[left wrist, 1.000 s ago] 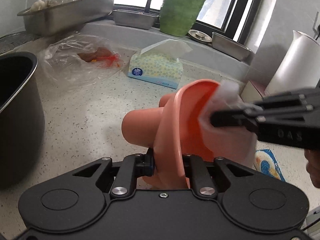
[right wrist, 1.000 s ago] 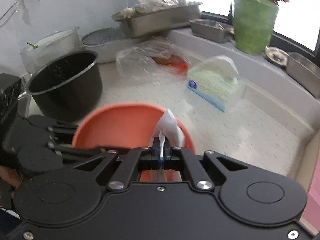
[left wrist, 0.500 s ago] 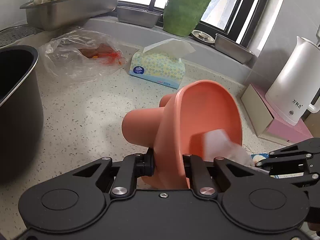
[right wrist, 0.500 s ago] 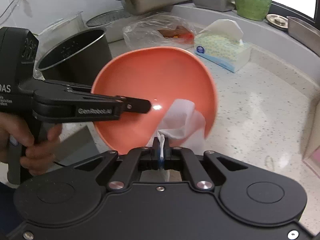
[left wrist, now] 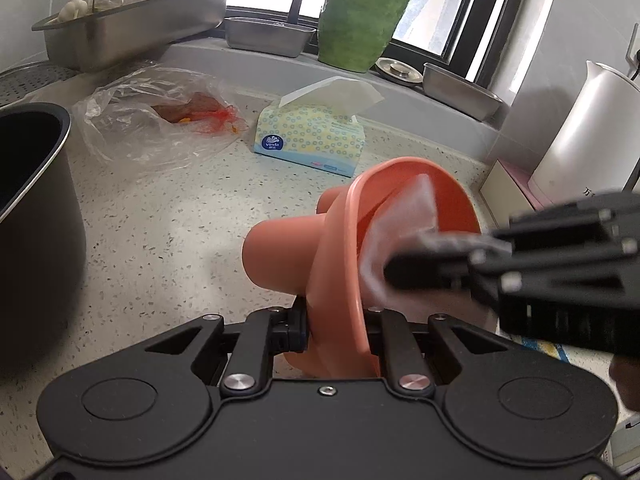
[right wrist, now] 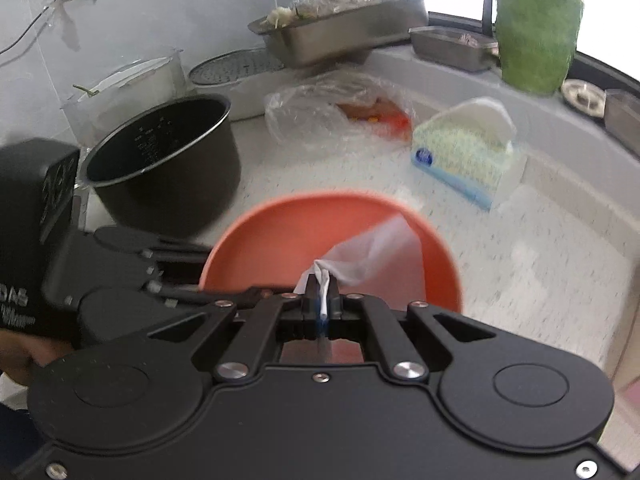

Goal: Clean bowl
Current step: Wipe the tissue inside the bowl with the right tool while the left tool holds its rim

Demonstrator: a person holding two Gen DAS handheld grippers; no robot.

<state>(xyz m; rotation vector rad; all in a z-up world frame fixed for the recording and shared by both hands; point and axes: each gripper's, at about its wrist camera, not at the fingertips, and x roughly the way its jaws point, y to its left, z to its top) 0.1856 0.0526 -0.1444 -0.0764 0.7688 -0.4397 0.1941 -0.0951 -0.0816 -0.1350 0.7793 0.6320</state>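
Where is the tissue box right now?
The tissue box sits on the speckled counter below the window ledge, between the crumpled plastic bag and the green vase, beyond the orange bowl.

Right tool (right wrist: 322,306) back up — tissue (right wrist: 372,254) wiping bowl (right wrist: 280,240) upper wall.

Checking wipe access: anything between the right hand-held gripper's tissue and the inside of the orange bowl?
Nothing visible. The right hand-held gripper holds the white tissue already inside the orange plastic bowl, whose rim the left hand-held gripper clamps.
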